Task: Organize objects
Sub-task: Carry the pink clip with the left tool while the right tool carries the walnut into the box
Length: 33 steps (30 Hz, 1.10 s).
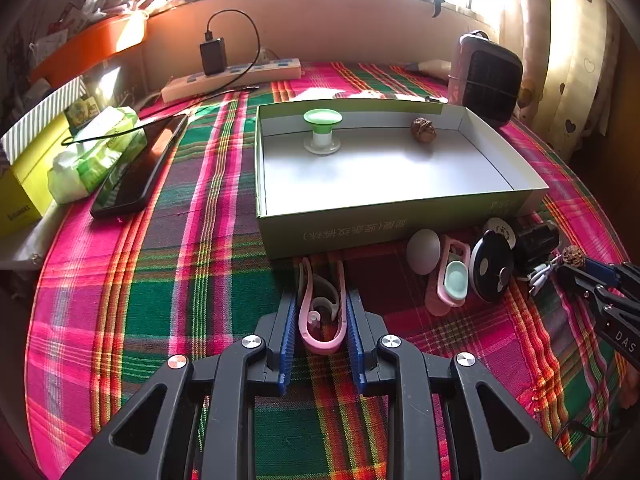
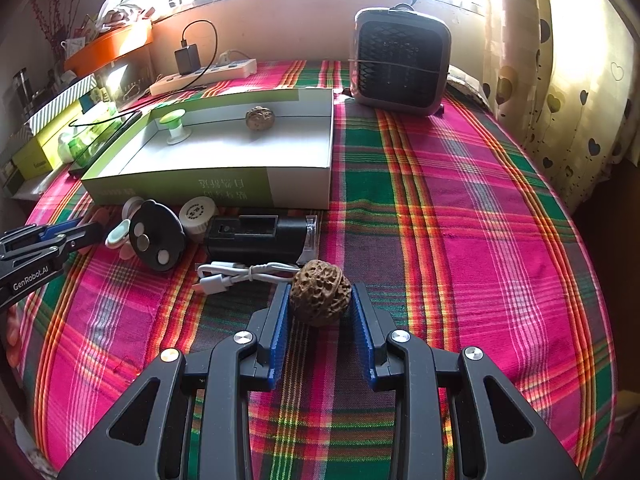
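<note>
the left gripper (image 1: 322, 312) clasped the pink clip (image 1: 320, 316), long axis toward twelve o'clock, the box (image 1: 400, 224) just beyond; the right gripper (image 2: 320, 300) clenched a walnut (image 2: 320, 292).

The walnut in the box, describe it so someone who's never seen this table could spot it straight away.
Find the shallow open box with green sides on the plaid tablecloth. Inside, along its far wall toward the heater side, sits the walnut. It is brown and wrinkled, unlike the smooth green-topped knob beside it.

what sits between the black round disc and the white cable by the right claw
A black rectangular device lies between the black round disc and the white cable, clearest in the right wrist view.
</note>
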Each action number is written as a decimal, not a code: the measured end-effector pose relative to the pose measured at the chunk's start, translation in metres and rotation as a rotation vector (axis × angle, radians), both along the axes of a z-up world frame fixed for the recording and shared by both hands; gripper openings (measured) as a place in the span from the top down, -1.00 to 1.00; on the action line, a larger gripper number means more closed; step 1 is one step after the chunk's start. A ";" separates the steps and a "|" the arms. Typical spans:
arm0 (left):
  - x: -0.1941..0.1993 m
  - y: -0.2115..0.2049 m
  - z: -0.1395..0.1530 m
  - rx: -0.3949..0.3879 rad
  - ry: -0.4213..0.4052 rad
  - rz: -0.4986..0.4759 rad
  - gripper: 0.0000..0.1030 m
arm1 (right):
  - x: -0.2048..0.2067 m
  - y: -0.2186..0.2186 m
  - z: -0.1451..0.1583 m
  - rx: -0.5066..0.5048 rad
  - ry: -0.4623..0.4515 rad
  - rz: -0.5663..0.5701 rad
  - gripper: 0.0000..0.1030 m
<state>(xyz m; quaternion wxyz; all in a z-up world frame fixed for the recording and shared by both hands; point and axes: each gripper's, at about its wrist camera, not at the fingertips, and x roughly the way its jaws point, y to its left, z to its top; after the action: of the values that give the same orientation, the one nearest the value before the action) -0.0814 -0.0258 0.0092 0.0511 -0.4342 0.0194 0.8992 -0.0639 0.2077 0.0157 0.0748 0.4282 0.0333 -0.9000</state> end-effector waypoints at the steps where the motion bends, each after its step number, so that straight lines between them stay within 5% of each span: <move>1: 0.000 0.000 0.000 -0.001 0.000 -0.001 0.59 | 0.000 0.000 0.000 0.000 0.000 0.001 0.39; 18: 0.001 0.002 0.006 0.020 0.002 -0.017 0.59 | 0.001 -0.001 0.004 -0.015 0.012 0.000 0.39; 33: 0.002 0.007 0.037 0.053 0.060 -0.057 0.59 | 0.000 -0.013 0.038 -0.038 0.099 0.042 0.39</move>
<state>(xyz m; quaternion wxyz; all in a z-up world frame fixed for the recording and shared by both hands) -0.0790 -0.0186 0.0459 0.0875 -0.4046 0.0096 0.9102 -0.0635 0.1950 0.0534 0.1003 0.3809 0.0288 -0.9187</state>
